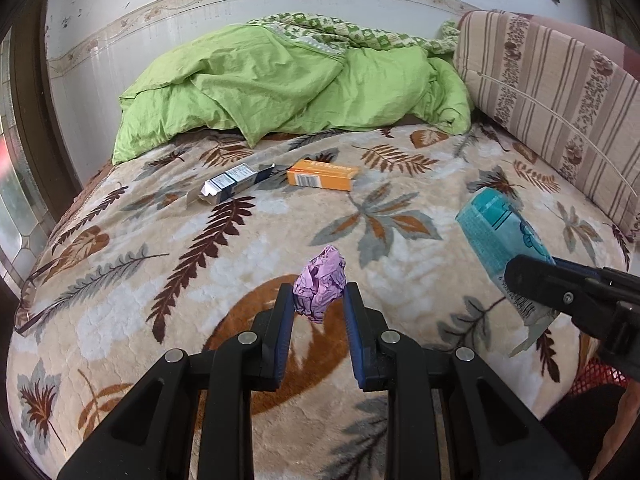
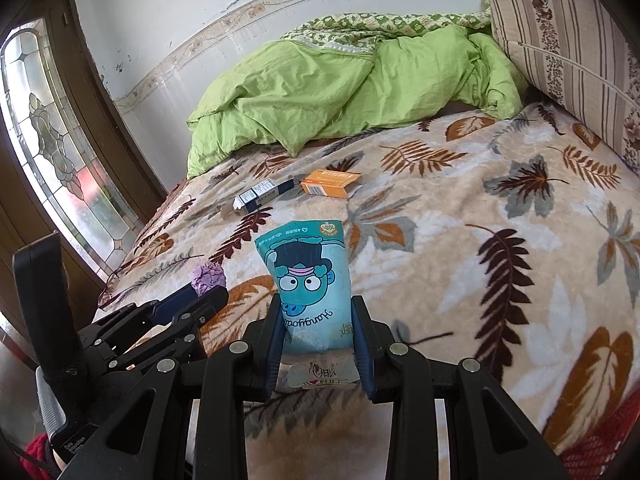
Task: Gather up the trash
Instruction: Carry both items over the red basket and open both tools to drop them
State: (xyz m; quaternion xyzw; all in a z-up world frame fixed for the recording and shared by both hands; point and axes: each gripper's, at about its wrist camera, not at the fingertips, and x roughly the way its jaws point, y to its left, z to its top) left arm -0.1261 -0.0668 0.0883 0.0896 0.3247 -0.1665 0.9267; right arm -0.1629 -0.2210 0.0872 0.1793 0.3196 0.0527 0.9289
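My left gripper (image 1: 319, 294) is shut on a crumpled purple paper ball (image 1: 320, 282), held above the leaf-patterned blanket (image 1: 400, 216). The ball also shows in the right wrist view (image 2: 207, 276), at the left gripper's tip (image 2: 208, 294). My right gripper (image 2: 316, 312) is shut on a teal snack bag (image 2: 310, 280) with a cartoon face; the bag also shows in the left wrist view (image 1: 498, 232), with the right gripper (image 1: 528, 280) on it. A blue-and-white carton (image 1: 232, 186) and an orange box (image 1: 322, 175) lie further back on the bed.
A crumpled green duvet (image 1: 296, 84) lies at the back of the bed. A striped cushion (image 1: 560, 92) stands along the right. A stained-glass door (image 2: 52, 148) is at the left. Something red and netted (image 1: 596, 378) shows at the bed's near right corner.
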